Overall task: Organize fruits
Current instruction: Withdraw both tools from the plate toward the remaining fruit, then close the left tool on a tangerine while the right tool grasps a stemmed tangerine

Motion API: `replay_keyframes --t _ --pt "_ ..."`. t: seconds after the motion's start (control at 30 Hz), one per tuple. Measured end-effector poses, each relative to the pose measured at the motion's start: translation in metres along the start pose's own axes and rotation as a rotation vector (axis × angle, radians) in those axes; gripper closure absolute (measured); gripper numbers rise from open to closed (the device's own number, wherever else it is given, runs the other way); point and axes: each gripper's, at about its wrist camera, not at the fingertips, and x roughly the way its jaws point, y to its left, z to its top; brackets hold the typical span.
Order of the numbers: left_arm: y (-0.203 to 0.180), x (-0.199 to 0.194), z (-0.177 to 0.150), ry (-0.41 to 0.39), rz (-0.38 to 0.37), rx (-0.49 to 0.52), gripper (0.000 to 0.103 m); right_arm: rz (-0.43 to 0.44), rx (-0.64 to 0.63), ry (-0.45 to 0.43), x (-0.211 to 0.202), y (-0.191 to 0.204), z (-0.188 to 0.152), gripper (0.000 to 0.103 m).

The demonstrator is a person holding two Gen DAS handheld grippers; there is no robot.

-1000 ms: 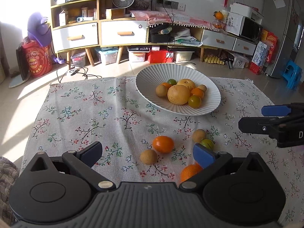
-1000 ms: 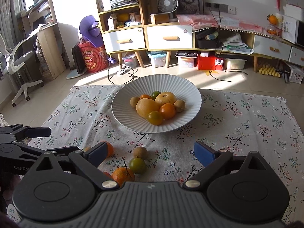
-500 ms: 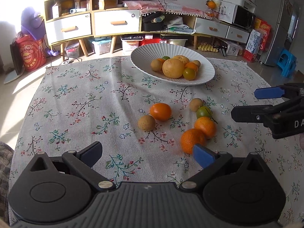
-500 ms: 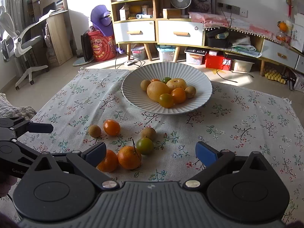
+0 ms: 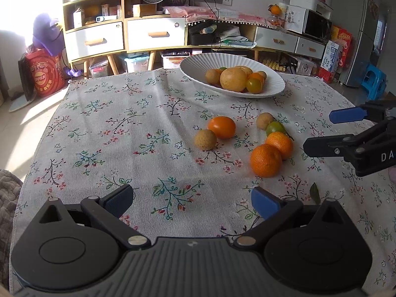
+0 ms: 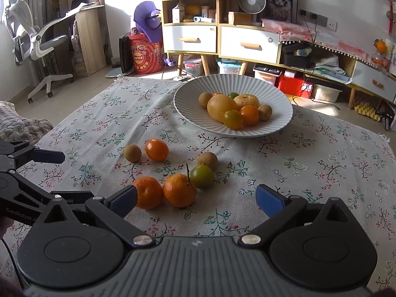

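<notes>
A white ribbed plate holds several fruits at the far side of the floral cloth. Loose on the cloth lie two mandarins, an orange tomato, a green fruit and two small brown fruits. My left gripper is open and empty, near the cloth's front. My right gripper is open and empty, just short of the mandarins; it also shows in the left wrist view.
The floral cloth covers the table. Its left edge and far edge drop to the floor. Shelves and drawers stand behind. An office chair stands at the far left. A small leaf lies on the cloth.
Both grippers have drawn back and dropped lower, so the plate looks farther off and the loose fruits have come into full view. Both stay open. No fruit has moved.
</notes>
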Motion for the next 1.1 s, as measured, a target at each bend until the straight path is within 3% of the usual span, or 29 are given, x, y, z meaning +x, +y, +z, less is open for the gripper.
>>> replay_keyframes --t 0.33,0.5,0.67,0.87,1.03,1.1 --pt "-0.012 0.015 -0.004 -0.017 -0.030 0.039 0.004 0.008 -0.035 0.002 0.007 0.001 -0.007 0.001" --pt "-0.024 0.022 0.003 -0.045 -0.087 0.054 0.008 0.006 -0.028 -0.001 0.010 -0.001 -0.004 0.010" --pt "-0.041 0.030 0.008 -0.044 -0.127 0.110 0.024 0.013 0.026 0.013 0.015 -0.010 0.000 0.019" --pt "-0.050 0.035 0.014 -0.047 -0.154 0.137 0.036 0.014 0.059 0.035 0.020 -0.017 0.000 0.023" --pt "-0.055 0.037 0.018 -0.032 -0.162 0.161 0.066 0.024 0.062 0.042 0.022 -0.016 0.002 0.024" --pt "-0.054 0.034 0.018 -0.024 -0.165 0.154 0.068 0.029 0.062 0.044 0.023 -0.015 0.003 0.025"
